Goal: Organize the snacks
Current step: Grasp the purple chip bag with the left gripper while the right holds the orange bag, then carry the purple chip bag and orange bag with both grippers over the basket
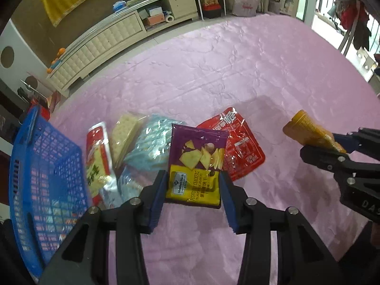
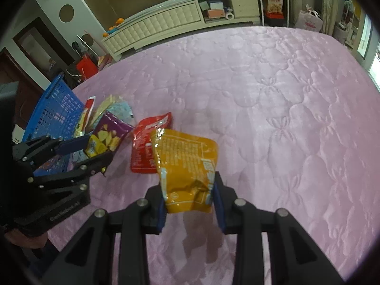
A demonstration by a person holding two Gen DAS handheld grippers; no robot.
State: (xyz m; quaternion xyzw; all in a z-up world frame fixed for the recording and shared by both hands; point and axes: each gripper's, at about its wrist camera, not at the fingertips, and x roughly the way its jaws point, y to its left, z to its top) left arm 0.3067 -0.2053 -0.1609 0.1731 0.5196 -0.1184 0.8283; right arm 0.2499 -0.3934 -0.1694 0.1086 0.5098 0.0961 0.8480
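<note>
The left gripper (image 1: 192, 185) clamps the purple cracker packet (image 1: 197, 161). The right gripper (image 2: 190, 199) grips the orange packet (image 2: 187, 166). The blue basket (image 1: 35, 166) sits at nine o'clock.

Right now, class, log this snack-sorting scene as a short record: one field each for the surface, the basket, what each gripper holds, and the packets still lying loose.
surface: pink quilted bedspread
basket: blue plastic basket, at the left edge of the spread, beside the snack pile
left gripper: shut on the purple and yellow cracker packet, lifted off the spread
right gripper: shut on the orange packet, lifted off the spread
loose packets: red packet, light blue packet, pale cracker pack, red and white packet
</note>
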